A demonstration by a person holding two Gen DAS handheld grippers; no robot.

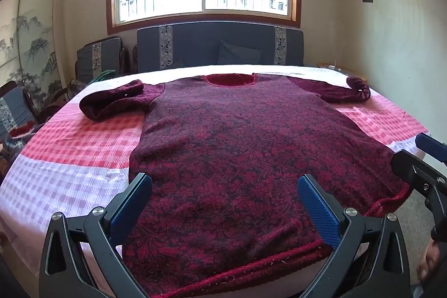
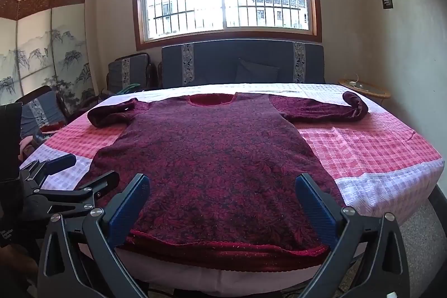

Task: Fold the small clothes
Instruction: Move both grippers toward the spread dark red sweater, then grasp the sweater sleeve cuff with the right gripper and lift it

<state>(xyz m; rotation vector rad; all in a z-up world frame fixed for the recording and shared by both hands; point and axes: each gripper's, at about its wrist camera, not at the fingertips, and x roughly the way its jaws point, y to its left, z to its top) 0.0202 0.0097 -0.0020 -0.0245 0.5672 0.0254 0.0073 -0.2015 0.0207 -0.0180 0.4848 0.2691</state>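
A dark red patterned knit sweater (image 1: pixel 229 147) lies flat on the checked tablecloth, neck away from me, hem near me. Its two sleeves are bunched at the far left (image 1: pixel 111 99) and far right (image 1: pixel 354 91). It also shows in the right wrist view (image 2: pixel 212 158). My left gripper (image 1: pixel 225 186) is open and empty, just above the hem's left part. My right gripper (image 2: pixel 222 185) is open and empty above the hem's right part. Each gripper shows at the edge of the other view, the right one (image 1: pixel 421 158) and the left one (image 2: pixel 67 172).
The table wears a pink and white checked cloth (image 1: pixel 78 152). Behind it stand a dark sofa (image 1: pixel 220 46) under a window, a cushioned chair (image 1: pixel 99 60), a painted folding screen (image 1: pixel 25 46) at left, and a small round side table (image 2: pixel 363 88) at right.
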